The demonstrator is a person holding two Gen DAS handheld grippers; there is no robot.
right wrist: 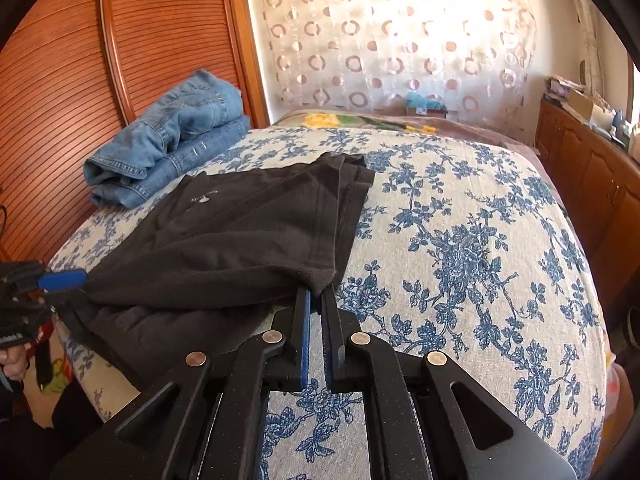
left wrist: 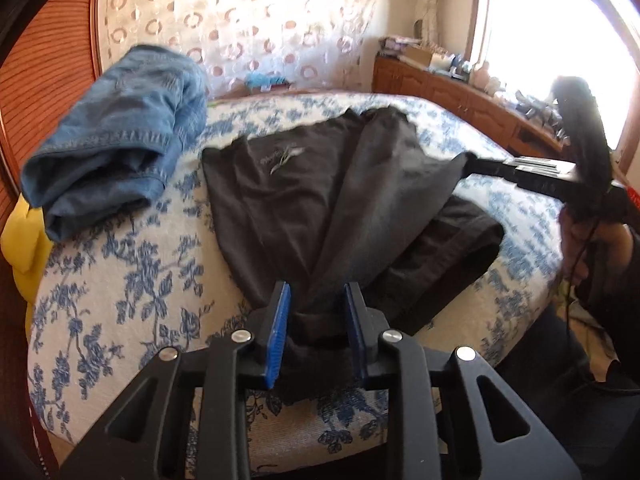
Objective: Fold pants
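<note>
Pants (right wrist: pixel 240 224) lie on the bed (right wrist: pixel 480 240), jeans (right wrist: pixel 168 140) folded just behind-left of them. Cabinets (right wrist: pixel 592 168) run along the bed's right.

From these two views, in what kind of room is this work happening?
Most likely a home bedroom. The black pants, held by both grippers, left and right, lie on a bed with a blue floral cover. Beyond it hangs a sheer patterned curtain, with wooden slatted doors beside the bed.

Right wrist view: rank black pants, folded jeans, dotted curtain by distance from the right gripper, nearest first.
1. black pants: pinched in the right gripper, spread on the bed ahead-left.
2. folded jeans: far left, beyond the pants, by the wooden headboard.
3. dotted curtain: past the bed, along the back wall.
</note>
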